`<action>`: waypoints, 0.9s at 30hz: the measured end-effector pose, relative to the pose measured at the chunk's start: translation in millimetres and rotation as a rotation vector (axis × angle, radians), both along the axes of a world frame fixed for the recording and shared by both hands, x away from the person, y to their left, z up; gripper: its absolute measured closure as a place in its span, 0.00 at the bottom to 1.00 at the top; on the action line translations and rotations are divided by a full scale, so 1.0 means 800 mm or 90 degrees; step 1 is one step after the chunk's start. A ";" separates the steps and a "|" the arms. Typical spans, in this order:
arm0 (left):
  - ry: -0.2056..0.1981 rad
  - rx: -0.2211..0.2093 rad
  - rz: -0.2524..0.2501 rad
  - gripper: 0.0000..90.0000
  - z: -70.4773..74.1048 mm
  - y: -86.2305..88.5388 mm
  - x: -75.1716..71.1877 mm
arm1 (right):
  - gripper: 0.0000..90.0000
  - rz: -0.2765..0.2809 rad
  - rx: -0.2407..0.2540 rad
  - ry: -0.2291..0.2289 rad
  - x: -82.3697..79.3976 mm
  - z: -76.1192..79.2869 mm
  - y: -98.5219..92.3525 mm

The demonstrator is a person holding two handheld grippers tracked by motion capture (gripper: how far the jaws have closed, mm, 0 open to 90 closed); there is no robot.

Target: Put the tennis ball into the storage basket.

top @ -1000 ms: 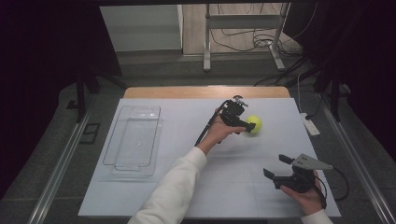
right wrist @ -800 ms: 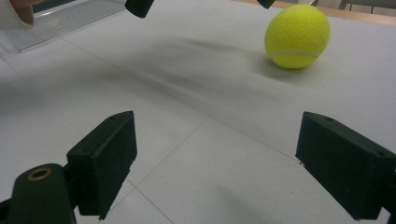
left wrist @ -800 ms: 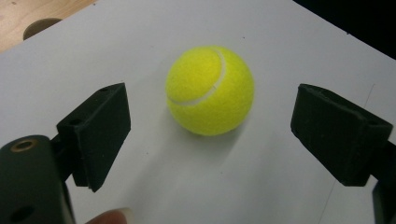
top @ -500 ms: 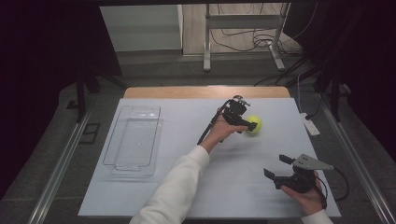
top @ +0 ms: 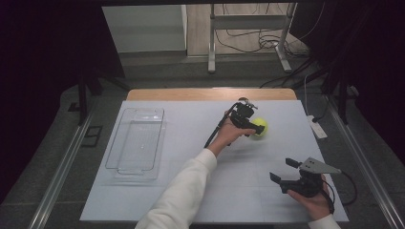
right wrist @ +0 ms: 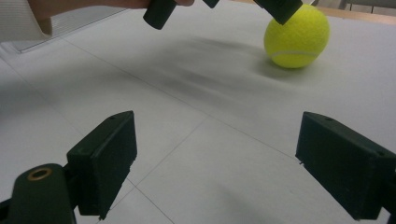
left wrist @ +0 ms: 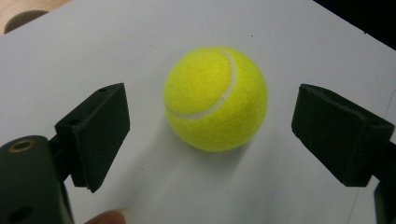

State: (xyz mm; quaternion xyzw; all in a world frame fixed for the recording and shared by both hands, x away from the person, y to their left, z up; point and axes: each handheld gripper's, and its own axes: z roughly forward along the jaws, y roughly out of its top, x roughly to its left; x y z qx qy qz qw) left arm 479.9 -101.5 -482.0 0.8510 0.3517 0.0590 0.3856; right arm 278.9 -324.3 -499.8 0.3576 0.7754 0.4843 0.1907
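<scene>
A yellow tennis ball [top: 259,128] rests on the white table [top: 191,157], right of centre toward the back. My left gripper [top: 254,127] hovers over it, open, its jaws standing wide on either side of the ball [left wrist: 215,99] without touching it. Farther toward the front right, my right gripper [top: 282,171] is held open just above the table with nothing between its jaws. From the right gripper view the ball [right wrist: 297,36] lies ahead at the upper right, with the left gripper's black jaws over it.
A clear plastic tray [top: 137,143] sits empty on the left side of the table. A white power strip [top: 317,126] lies off the right edge. The left gripper's black cable [top: 217,129] trails back over the table.
The left gripper has eased slightly lower and closer around the ball. The ball and the right gripper have stayed put.
</scene>
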 end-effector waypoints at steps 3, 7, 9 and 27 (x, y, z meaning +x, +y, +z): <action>0.004 -0.001 0.001 0.14 -0.004 -0.003 0.001 | 0.14 0.000 0.001 0.000 0.000 0.000 0.000; 0.005 -0.002 0.000 0.14 -0.006 -0.004 0.002 | 0.14 0.000 0.000 0.000 0.000 0.000 0.000; 0.005 -0.004 0.002 0.14 -0.006 -0.005 0.002 | 0.14 0.000 0.000 -0.001 0.000 0.000 0.000; 0.011 -0.003 0.006 0.14 -0.016 -0.012 0.008 | 0.14 0.001 0.000 0.000 0.001 -0.001 -0.001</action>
